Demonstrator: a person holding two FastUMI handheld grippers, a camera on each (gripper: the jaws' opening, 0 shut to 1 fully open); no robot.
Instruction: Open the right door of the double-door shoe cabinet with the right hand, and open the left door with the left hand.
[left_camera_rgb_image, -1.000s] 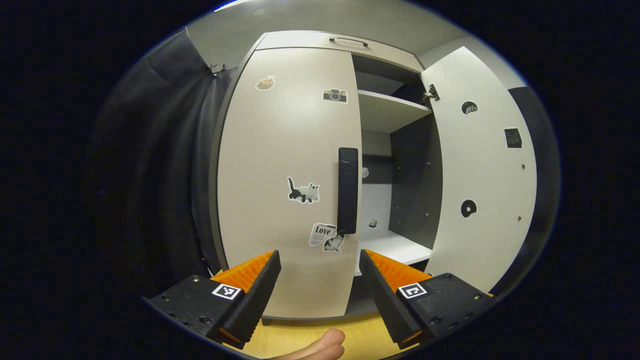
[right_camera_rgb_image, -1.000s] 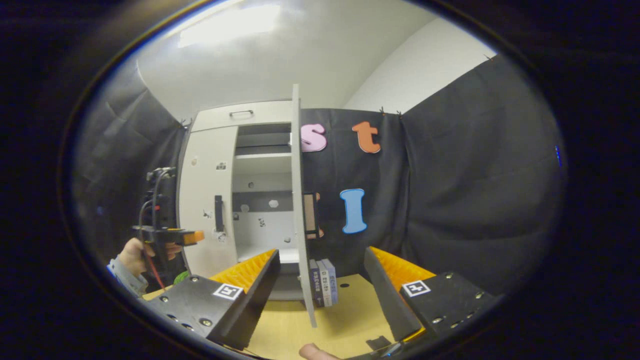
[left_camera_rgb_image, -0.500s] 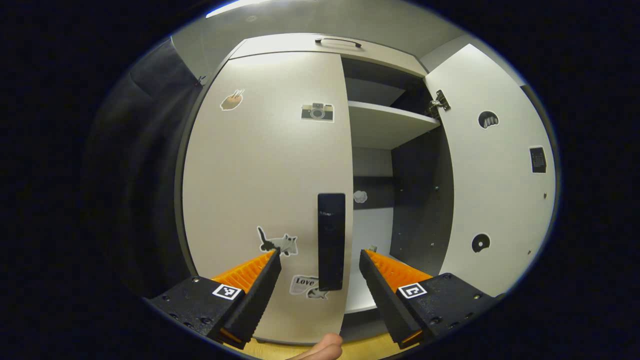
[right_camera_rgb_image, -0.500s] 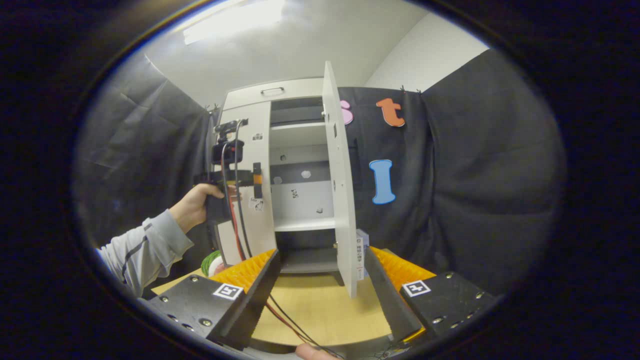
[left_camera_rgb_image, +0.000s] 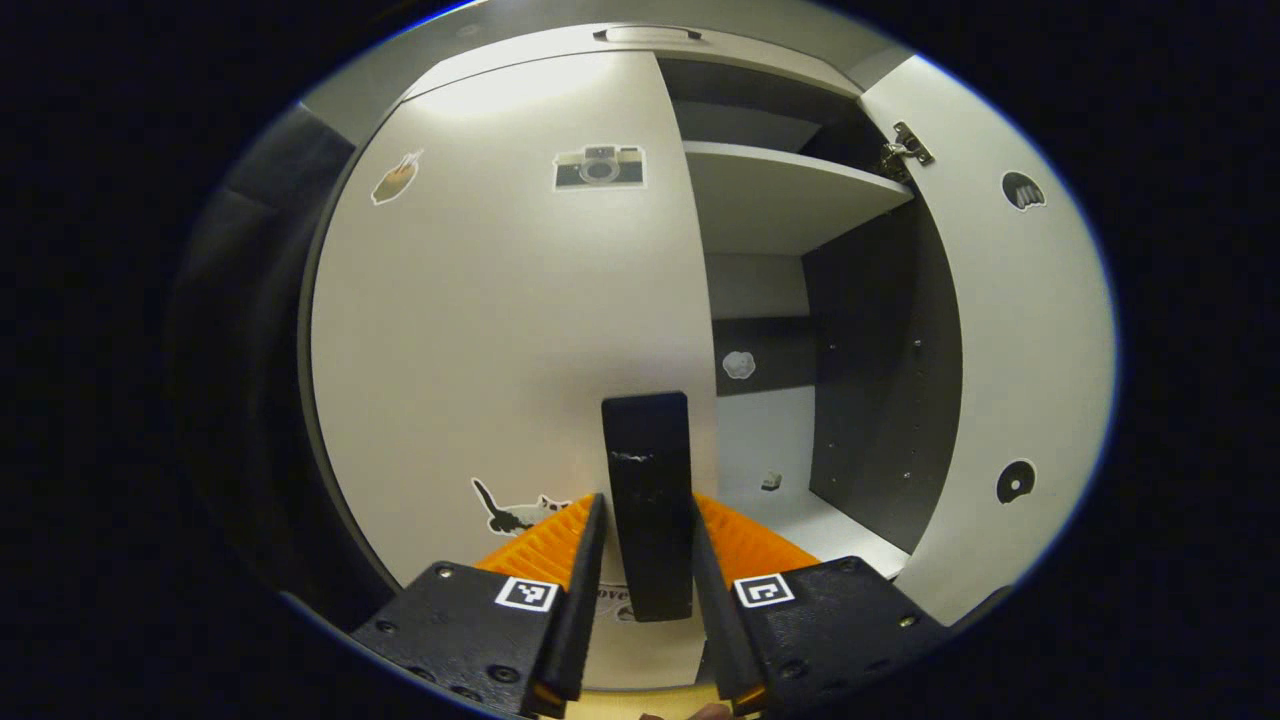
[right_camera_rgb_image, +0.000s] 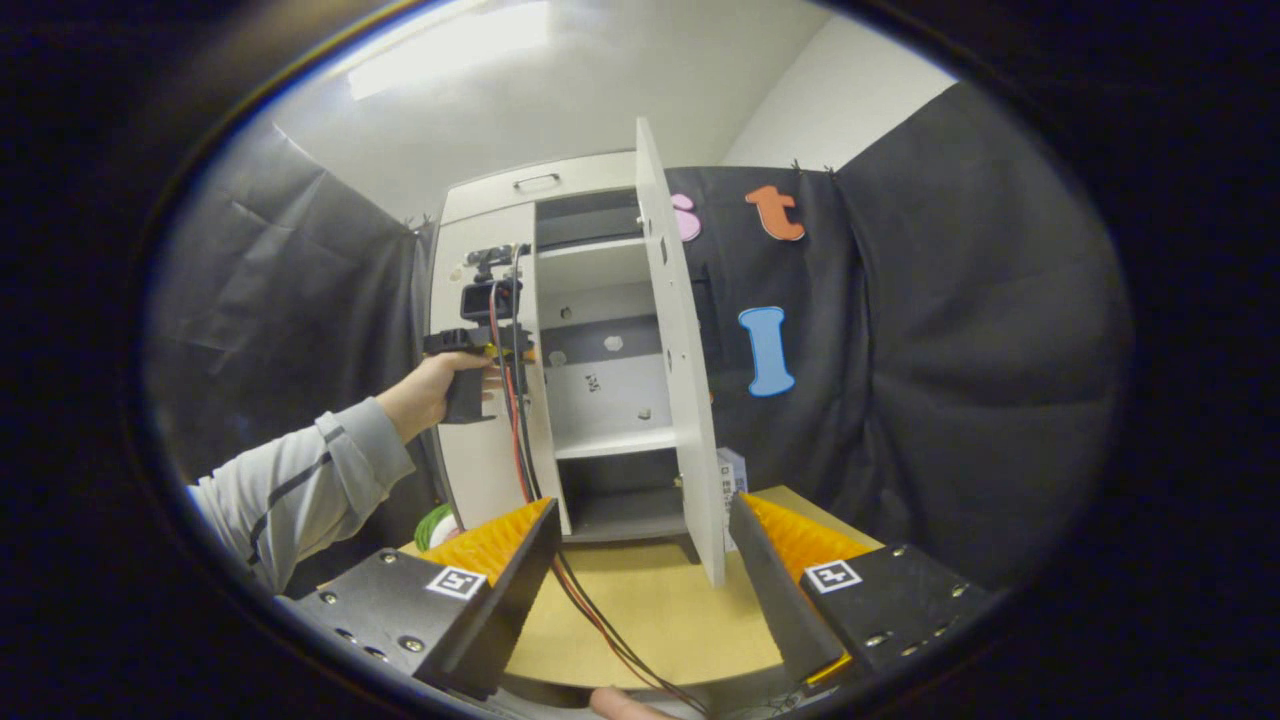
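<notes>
**Op:** Shoe cabinet (right_camera_rgb_image: 600, 370) status: right door (right_camera_rgb_image: 685, 370) is swung wide, standing edge-on to me in the right gripper view. Left door (left_camera_rgb_image: 510, 330) is flush shut. A second ago my left gripper (left_camera_rgb_image: 645, 520) was backed off with its fingers spread wide; half a second ago the handle (left_camera_rgb_image: 648, 500) sat between them with clear gaps. Now both fingers are drawn in tight against the handle's sides.

**Eng:** So it's gripped?

**Op:** Looks clamped, both fingers on it. I'd judge the pull comes next; the door hasn't budged yet.

**Eng:** Right gripper?

**Op:** Right gripper (right_camera_rgb_image: 645, 560) is spread wide, holding nothing, pulled back over the wooden tabletop (right_camera_rgb_image: 640, 610). It has moved a little farther from the cabinet than before. From there I see the hand (right_camera_rgb_image: 440, 385) holding the left gripper up at the left door, red and black cables (right_camera_rgb_image: 520, 440) trailing down from it.

**Eng:** Surfaces?

**Op:** Doors are smooth, matte, pale flat panels with stickers; there's a camera sticker (left_camera_rgb_image: 598, 168) up top. Handle is a dark, flat, upright bar with squared edges and a slight sheen. Finger faces are ridged, so grip should hold. Inside: pale shelf (left_camera_rgb_image: 780, 195), dark side wall, metal hinge (left_camera_rgb_image: 905, 150) on the right door.
</notes>
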